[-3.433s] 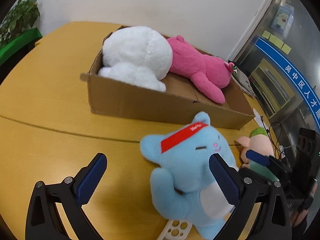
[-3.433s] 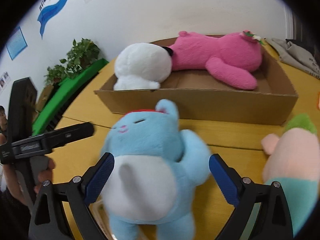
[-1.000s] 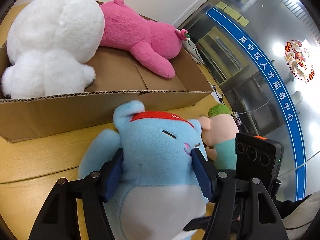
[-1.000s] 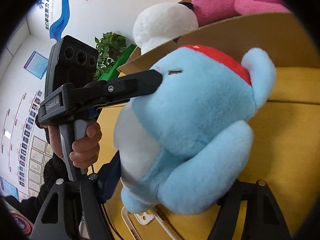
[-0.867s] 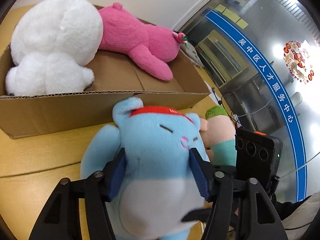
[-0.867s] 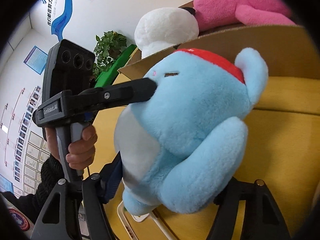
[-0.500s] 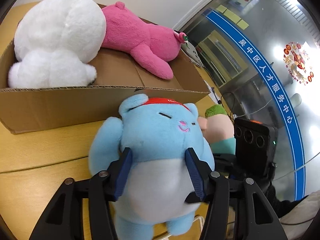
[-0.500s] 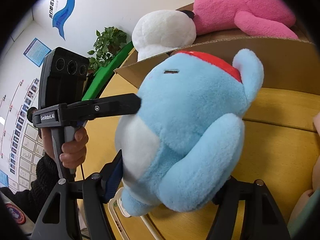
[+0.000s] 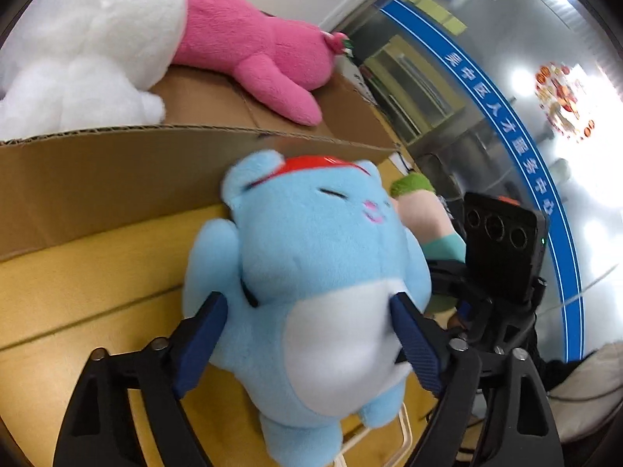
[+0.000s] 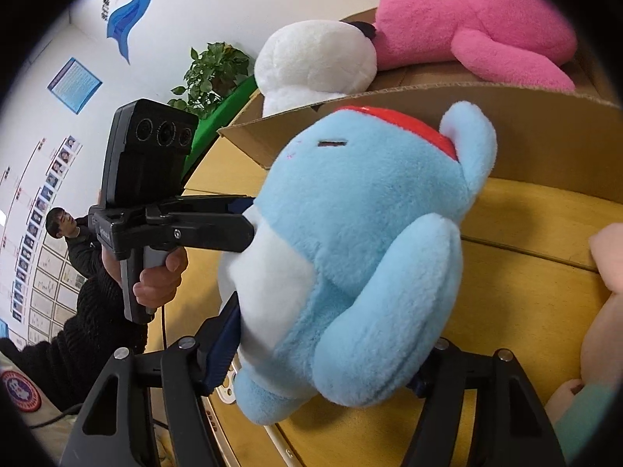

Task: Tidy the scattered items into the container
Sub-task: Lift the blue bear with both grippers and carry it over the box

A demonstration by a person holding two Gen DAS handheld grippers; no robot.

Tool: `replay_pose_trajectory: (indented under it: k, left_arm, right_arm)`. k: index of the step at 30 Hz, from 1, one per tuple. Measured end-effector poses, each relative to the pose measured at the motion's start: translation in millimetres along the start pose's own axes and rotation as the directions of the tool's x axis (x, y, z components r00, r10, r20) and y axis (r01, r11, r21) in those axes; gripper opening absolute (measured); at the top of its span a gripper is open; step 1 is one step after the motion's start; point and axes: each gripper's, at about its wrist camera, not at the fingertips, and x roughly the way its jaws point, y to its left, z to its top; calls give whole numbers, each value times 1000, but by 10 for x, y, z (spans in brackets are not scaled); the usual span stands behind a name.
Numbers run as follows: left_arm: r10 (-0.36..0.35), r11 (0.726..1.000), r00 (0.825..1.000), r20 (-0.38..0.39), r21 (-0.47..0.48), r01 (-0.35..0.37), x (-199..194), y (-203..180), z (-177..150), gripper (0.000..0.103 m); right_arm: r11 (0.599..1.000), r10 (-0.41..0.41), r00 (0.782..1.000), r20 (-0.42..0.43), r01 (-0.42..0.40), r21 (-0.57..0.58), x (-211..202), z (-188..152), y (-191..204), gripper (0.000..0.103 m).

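Yellow table [image 9: 78, 272] is carrying a cardboard box [image 9: 117, 167] at the far side, holding white plush [image 9: 85, 46] and pink plush [image 9: 253, 50]. Just near the box wall, the blue plush [image 9: 323, 272] is hanging pinched between left gripper [image 9: 307, 334] and right gripper [image 10: 323, 354], both jaws clenching its body.

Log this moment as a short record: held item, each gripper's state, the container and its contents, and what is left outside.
held item: blue plush, upright, in front of the box wall
left gripper: shut on the blue plush at its white belly
right gripper: shut on the blue plush at its lower body
container: cardboard box on the yellow table
in container: white plush, pink plush
left outside: green-topped plush, beside the blue one
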Motion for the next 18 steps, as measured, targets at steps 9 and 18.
replay_pose_trajectory:
  k: [9, 18]
  left_arm:
    - [77, 996, 995, 66, 48, -81, -201, -428, -58, 83]
    - [124, 981, 972, 199, 122, -150, -436, -813, 339, 82]
  right_arm:
    - [992, 5, 1000, 22, -2, -123, -115, 86, 240, 61]
    - [966, 45, 993, 112, -14, -260, -624, 541, 505, 61]
